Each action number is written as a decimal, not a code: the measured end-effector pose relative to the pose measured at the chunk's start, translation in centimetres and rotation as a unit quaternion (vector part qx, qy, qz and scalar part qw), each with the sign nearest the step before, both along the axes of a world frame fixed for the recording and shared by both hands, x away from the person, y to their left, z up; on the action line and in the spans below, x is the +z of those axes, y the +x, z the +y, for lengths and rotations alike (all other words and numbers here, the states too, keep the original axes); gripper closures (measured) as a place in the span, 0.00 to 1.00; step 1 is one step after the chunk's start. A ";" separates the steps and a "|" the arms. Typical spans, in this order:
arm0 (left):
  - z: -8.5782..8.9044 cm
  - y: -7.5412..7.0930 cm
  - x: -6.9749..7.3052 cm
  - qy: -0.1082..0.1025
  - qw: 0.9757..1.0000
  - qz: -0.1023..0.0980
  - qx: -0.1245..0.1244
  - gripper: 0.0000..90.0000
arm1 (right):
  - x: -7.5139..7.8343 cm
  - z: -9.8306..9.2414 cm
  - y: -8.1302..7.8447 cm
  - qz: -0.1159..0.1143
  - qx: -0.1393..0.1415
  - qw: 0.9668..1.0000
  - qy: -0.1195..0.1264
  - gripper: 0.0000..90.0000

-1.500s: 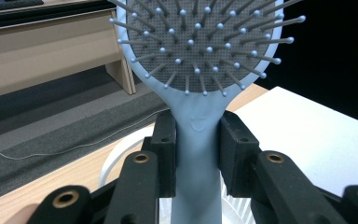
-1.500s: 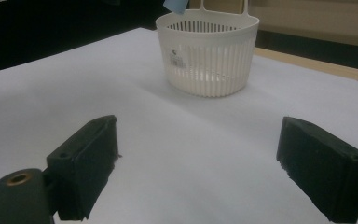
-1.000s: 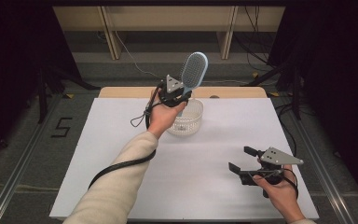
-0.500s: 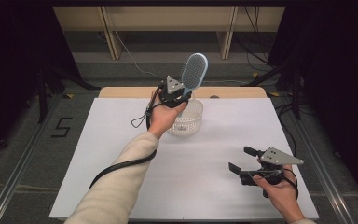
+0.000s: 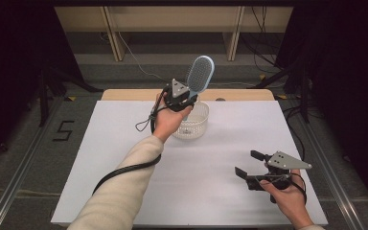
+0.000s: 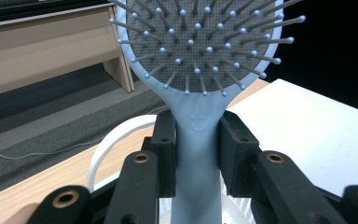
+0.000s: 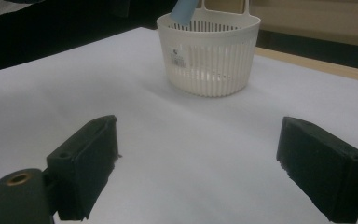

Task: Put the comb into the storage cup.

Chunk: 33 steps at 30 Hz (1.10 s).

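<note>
The left gripper (image 5: 186, 101) is clamped on the handle of a light blue hairbrush (image 5: 200, 76); in the left gripper view both black pads press flat against the handle's sides just below the brush head, and the hairbrush (image 6: 200, 70) rises upright beyond them with its bristled face turned to that camera. Directly beneath this gripper stands a white slotted basket (image 5: 191, 125) on the white table (image 5: 115, 143) — the lower end of the handle hangs over or just inside its rim, though the pictures do not show whether it touches the basket. In the left gripper view part of the basket rim (image 6: 105, 149) curves out to the left under the jaws. The right gripper (image 5: 250, 164) is held low over the table's near right part, well apart from the basket, jaws spread wide with nothing between them. Ahead of its jaws, in the right gripper view, the basket (image 7: 209, 53) stands upright with the blue handle tip at its rim.
</note>
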<state>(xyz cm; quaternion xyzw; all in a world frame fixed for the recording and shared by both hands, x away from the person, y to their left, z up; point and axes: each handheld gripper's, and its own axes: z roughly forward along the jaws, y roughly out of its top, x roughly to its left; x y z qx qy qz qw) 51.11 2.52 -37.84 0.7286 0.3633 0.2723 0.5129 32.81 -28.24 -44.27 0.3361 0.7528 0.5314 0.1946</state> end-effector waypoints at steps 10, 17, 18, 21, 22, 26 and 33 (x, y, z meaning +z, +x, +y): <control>-0.1 0.0 -0.4 0.002 1.000 0.001 -0.002 0.77 | 0.0 0.0 0.0 0.000 0.000 1.000 0.000 0.15; -0.1 0.2 -0.6 0.001 1.000 0.003 -0.002 0.77 | 0.0 0.0 0.0 0.000 0.001 1.000 0.002 0.15; -0.1 0.2 -0.7 0.002 1.000 0.003 -0.002 0.77 | 0.0 0.0 0.0 0.001 0.001 1.000 0.001 0.15; -0.1 0.2 -0.8 0.004 1.000 0.005 -0.003 0.77 | 0.0 0.0 0.0 0.000 0.001 1.000 0.002 0.15; -0.1 0.2 -0.8 0.005 1.000 0.004 -0.003 0.77 | 0.0 0.0 0.0 0.000 0.001 1.000 0.002 0.15; -0.1 0.3 -0.8 0.006 1.000 0.004 -0.004 0.77 | 0.0 0.0 0.0 0.000 0.001 1.000 0.002 0.15; -0.2 0.3 -0.8 0.004 1.000 0.005 -0.005 0.77 | 0.0 0.0 0.0 0.000 0.001 1.000 0.001 0.15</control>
